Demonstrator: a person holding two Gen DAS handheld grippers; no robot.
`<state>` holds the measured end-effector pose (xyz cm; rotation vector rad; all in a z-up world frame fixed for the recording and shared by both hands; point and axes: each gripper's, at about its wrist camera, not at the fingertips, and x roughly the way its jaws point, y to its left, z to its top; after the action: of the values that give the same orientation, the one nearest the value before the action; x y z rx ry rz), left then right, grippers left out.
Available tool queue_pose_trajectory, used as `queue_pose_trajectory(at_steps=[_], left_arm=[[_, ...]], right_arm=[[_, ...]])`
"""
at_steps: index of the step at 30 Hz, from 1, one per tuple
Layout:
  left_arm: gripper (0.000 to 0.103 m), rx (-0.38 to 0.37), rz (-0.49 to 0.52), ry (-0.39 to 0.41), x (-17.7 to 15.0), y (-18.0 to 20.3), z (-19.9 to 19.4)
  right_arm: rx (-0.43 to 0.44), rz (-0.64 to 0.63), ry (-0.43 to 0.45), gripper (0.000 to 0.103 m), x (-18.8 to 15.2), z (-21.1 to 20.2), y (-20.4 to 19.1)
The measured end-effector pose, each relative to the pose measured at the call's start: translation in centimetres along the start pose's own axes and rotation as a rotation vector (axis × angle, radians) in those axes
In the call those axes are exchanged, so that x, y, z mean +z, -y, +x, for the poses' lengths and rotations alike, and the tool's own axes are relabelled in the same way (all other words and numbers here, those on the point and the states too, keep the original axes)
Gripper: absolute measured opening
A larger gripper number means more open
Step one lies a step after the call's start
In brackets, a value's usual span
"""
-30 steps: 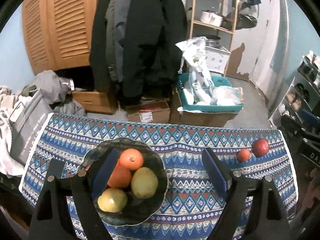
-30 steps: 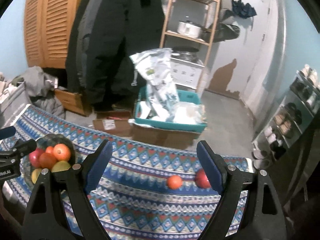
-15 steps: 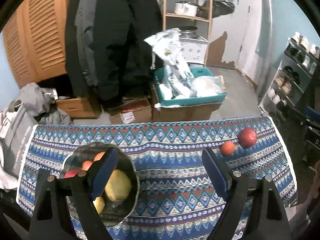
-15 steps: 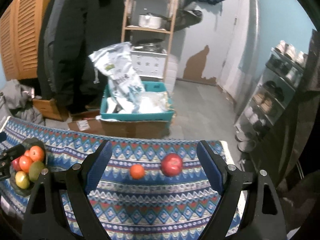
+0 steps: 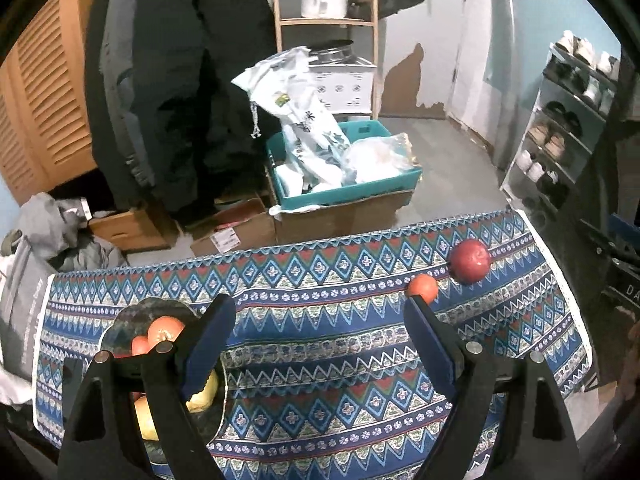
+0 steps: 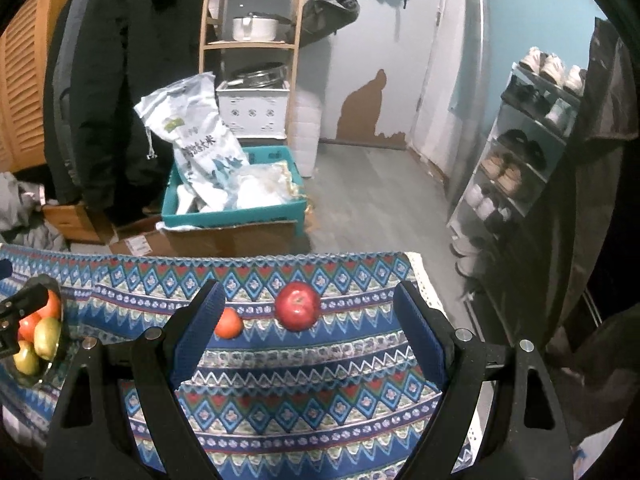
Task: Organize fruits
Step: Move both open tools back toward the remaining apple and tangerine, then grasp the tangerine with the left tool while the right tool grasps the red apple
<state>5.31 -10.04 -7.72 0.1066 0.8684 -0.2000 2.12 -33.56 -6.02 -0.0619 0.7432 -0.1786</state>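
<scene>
item: right gripper (image 6: pixel 308 332), jaws spread wide, nothing between them, held low over the patterned cloth (image 6: pixel 320 400) at the table's right end. risk, as judged: the red apple (image 6: pixel 298 310) and the small orange fruit (image 6: pixel 228 323) are round and loose on soft cloth close to the far edge and the right corner; a pad clipping either one off-centre on the way in could roll it off onto the floor beyond. the left pad (image 6: pixel 198 332) already overlaps the orange fruit in view, so a close aimed at the apple may nudge that fruit. position: apple just ahead of the gap, slightly left of its centre; orange fruit beside it to the left, apart from it. item: left gripper (image 5: pixel 320 348), equally wide, empty, with the bowl (image 5: pixel 132 320) of gathered fruit partly behind its left finger. both loose fruits lie well apart from the bowl.
</scene>
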Motion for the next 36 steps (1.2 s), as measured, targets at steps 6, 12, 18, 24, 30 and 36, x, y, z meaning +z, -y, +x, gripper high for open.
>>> queue_pose_trajectory(at_steps=[6, 12, 18, 24, 30, 36], left_arm=[[0.087, 0.01, 0.025, -0.014, 0.1, 1.2, 1.1], [0.087, -0.001, 0.039, -0.047, 0.7, 2.5, 3.4], [0.087, -0.002, 0.061, -0.082, 1.7, 3.9, 6.5], [0.087, 0.003, 0.067, -0.134, 2.3, 4.6, 9.8], [0.087, 0.005, 0.061, -0.174, 2.6, 5.1, 13.2], [0.087, 0.008, 0.08, -0.223, 2.4, 6.1, 16.8]], right_arm=[[0.008, 0.003, -0.028, 0.085, -0.2, 1.2, 0.7], [0.035, -0.018, -0.094, 0.085, -0.3, 3.7, 1.1], [0.096, 0.0, -0.173, 0.085, 0.2, 7.3, 1.6], [0.123, -0.01, -0.27, 0.085, 0.2, 12.0, 2.0], [0.135, -0.062, -0.369, 0.085, -0.2, 17.0, 2.2], [0.157, -0.101, -0.459, 0.085, -1.9, 21.3, 1.7]])
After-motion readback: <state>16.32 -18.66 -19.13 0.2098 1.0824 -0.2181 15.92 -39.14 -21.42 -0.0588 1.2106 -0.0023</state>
